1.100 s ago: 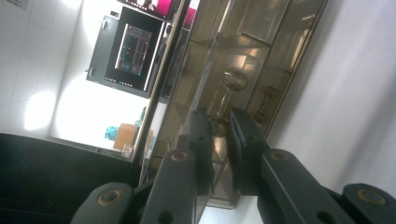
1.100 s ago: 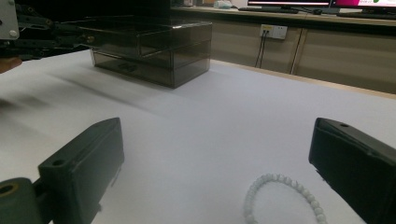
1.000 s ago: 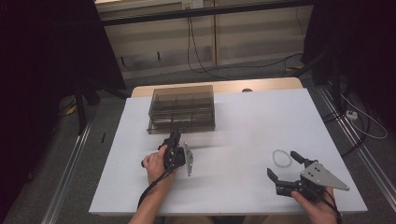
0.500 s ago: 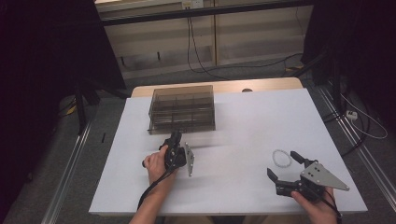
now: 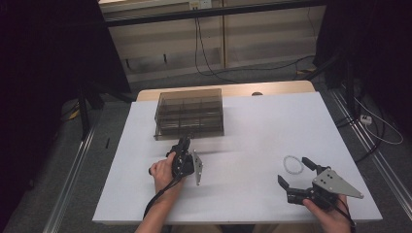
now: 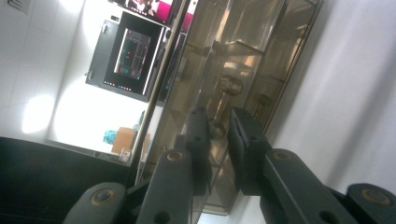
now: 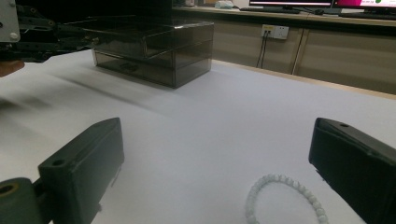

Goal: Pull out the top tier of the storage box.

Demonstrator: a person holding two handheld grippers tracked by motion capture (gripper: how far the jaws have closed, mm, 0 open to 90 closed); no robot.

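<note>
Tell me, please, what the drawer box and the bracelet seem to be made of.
Drawer box: probably smoky clear plastic, glossy; its inner dividers show through and it reflects light. Bracelet: a ring of small pale round beads, milky and slightly shiny, perhaps stone or glass; I cannot tell which.

The high view looks forward and down over the white table [image 5: 252, 131]; both gripper views sit low, the left close against the smoked drawer box [image 6: 233, 70], the right sharing it farther off.

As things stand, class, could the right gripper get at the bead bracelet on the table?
Probably yes. The right gripper sits just short of the bead bracelet with its fingers spread wide, and only bare table lies between them.
</note>
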